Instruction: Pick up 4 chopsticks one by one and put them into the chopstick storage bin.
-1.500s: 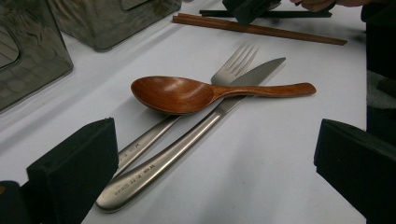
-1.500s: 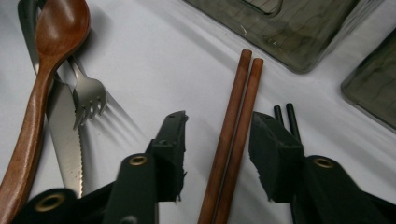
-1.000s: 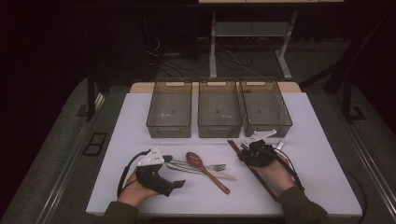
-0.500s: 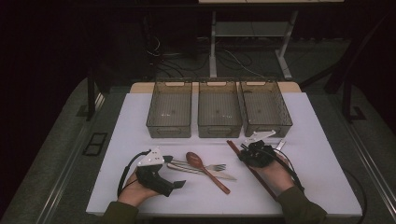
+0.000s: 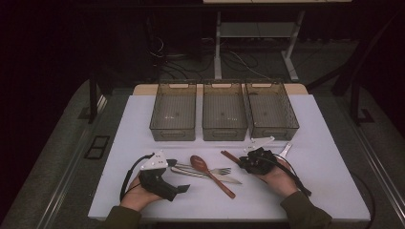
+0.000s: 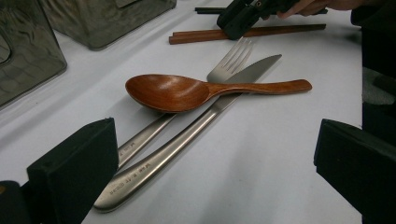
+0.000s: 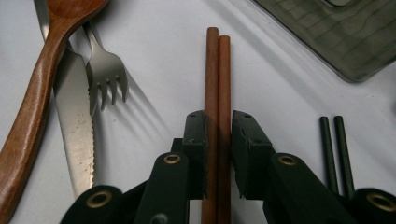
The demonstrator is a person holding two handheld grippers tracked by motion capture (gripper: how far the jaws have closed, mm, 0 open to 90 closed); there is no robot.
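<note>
White table (image 5: 329, 181); dark room, cables on floor (image 5: 239, 62) behind.

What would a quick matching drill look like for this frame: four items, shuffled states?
Items:
1. brown wooden chopsticks
2. brown wooden spoon
3. left tongs
4. thin black chopsticks

States:
A. lying across the steel fork and knife
B. open, holding nothing
C. between the right tongs' jaws
D. flat on the white table, beside the right tongs

Pairs: 1-C, 2-A, 3-B, 4-D
</note>
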